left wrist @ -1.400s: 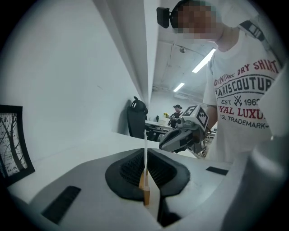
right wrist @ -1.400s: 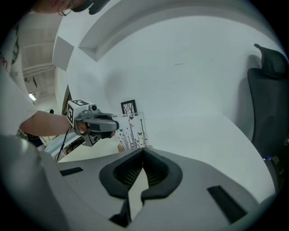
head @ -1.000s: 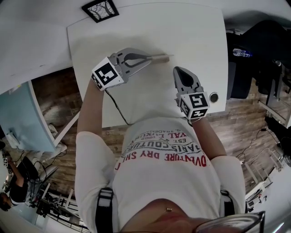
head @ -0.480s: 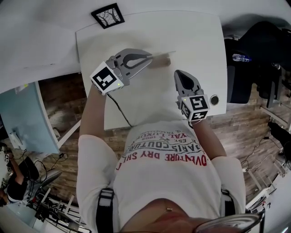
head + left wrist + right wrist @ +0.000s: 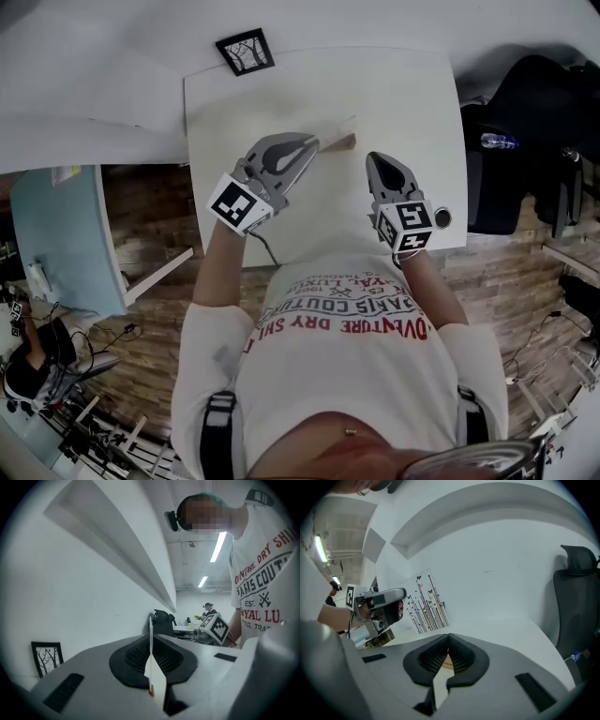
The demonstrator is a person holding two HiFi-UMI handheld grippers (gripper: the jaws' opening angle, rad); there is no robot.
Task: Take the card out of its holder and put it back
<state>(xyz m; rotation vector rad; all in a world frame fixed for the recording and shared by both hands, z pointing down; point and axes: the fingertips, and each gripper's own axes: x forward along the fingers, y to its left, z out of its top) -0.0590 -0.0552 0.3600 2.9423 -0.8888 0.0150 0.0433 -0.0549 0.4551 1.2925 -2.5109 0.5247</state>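
We are clamping the left tool on the card near the holder; the right tool, jaws together, is idling. Risk: edge-held card pivoting, missing the holder.

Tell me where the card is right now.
The card is pinched in the left gripper over the white table, near the head view's centre and just left of the right gripper.

T-shirt carried the only legible print: red "OVENTURE DRY SH…", then dark "PARIS COUTURE", "EST.", "ROYAL LU…", "TRADE…". Upside down in the head view, near edge – upright at the right of the left gripper view.
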